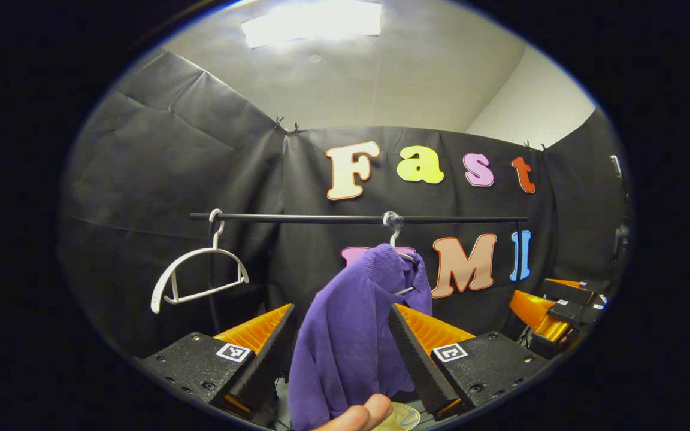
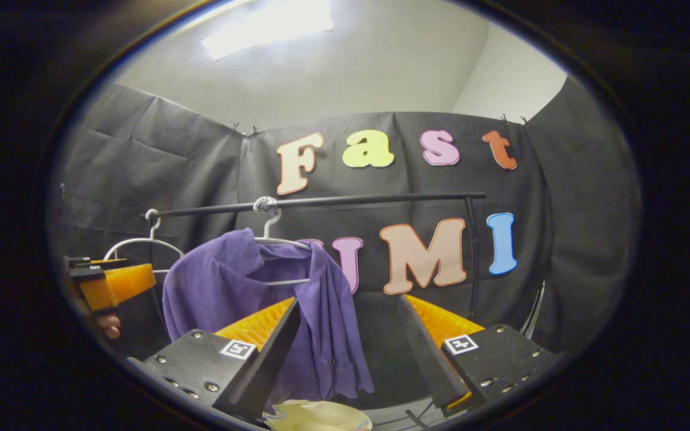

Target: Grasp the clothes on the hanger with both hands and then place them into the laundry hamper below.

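A purple shirt hangs on a white hanger from a black rail. My left gripper is open just in front of the shirt. The cloth shows in the gap between its fingers, and neither finger presses on it. In the right gripper view the shirt droops off its hanger to the left of centre. My right gripper is open, and the shirt's right edge lies behind its left finger. The left gripper also appears at the far left of this view, beside the shirt.
An empty white hanger hangs at the rail's left end. The right gripper shows at the far right. A fingertip and a pale yellow object lie at the bottom. The rail's upright post stands on the right.
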{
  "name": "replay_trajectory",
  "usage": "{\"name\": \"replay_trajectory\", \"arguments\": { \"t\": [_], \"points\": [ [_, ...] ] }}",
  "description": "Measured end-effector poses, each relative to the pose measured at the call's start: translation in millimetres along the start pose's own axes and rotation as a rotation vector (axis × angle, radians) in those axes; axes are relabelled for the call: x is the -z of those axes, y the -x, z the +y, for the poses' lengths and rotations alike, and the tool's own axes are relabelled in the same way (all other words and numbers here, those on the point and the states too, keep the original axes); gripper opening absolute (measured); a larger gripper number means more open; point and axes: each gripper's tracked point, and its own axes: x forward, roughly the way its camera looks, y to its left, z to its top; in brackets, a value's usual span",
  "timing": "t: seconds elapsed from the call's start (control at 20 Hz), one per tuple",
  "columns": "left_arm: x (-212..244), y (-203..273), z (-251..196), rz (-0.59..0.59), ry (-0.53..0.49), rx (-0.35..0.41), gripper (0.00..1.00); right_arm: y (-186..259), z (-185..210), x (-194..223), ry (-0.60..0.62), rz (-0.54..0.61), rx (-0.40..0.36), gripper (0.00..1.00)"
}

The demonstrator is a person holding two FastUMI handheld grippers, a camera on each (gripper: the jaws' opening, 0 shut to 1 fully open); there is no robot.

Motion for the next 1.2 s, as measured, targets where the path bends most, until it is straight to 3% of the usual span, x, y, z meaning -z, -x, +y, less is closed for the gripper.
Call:
{"name": "replay_trajectory", "arguments": {
  "t": [0.05,0.1,0.3,0.55,0.7,1.2],
  "points": [
    [9,-2,-7,0.011,-0.011,-0.002,0.90,-8,3,10,-0.003,0.021,-0.011,0.94],
    [15,-5,-15,0.022,-0.023,0.002,0.91,-17,5,21,-0.004,0.044,-0.020,0.98],
    [28,-18,-30,0.043,-0.037,0.011,0.94,-35,5,36,-0.003,0.064,-0.032,0.99],
    [45,-36,-23,0.033,-0.072,-0.095,0.94,-54,3,36,-0.015,0.043,-0.052,0.98],
    [69,-55,-34,0.084,-0.071,-0.107,0.92,-71,1,48,-0.007,0.047,-0.066,0.98],
    [103,-113,-6,0.106,-0.118,-0.228,0.92,-133,41,107,0.030,0.077,-0.203,0.99]
  ]
}}
